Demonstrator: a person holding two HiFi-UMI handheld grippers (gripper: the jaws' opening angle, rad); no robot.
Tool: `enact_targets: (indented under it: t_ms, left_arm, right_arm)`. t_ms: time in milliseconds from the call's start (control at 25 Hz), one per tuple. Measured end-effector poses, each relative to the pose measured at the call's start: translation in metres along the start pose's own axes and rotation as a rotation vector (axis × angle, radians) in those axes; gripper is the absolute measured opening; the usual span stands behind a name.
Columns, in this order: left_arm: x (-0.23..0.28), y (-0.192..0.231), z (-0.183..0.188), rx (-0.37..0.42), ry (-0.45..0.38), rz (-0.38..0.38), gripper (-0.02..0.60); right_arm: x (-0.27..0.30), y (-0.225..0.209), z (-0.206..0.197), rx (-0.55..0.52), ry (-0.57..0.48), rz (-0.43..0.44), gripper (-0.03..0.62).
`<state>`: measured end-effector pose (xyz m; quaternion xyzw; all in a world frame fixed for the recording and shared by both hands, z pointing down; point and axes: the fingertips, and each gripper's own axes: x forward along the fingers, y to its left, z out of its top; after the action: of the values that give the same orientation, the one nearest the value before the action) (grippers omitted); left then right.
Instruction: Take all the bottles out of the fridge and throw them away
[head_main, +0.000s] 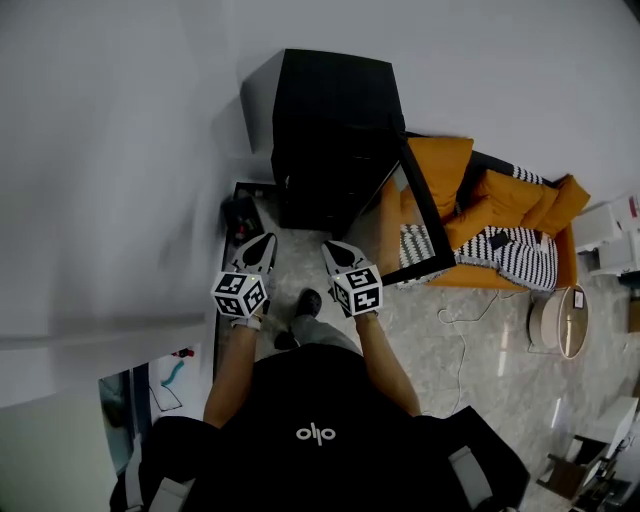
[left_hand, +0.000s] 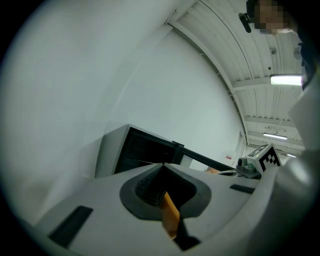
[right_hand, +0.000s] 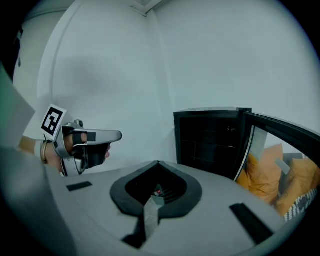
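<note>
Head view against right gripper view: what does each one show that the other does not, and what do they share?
Only the head view: the person's dark top, the floor with a white cable, a round side table. Only the right gripper view: the jaws of the right gripper seen close, together, with nothing between them. Both: the left gripper, the black fridge with its door open, the orange sofa.

light: dim, even | ceiling lamp (left_hand: 286, 79) glares | edges: fisheye-warped, dark-vignetted
</note>
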<state>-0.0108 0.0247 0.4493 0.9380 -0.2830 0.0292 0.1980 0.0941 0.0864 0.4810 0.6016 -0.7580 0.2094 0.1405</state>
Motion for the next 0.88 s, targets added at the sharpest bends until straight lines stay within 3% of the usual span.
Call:
enact_targets:
  t_ms: [440,880]
  left_arm:
    - [-0.046,-0.011,-0.009,0.000,-0.007,-0.007,0.000]
    - [-0.038,-0.018,0.000,0.030,-0.028,0.027,0.002]
  right_arm:
    - [-0.025,0.034,-0.017,-0.008,0.001,-0.004,0.009]
    - [-0.028,0.012,-0.012,-0.038,-0.004,0.013,0.009]
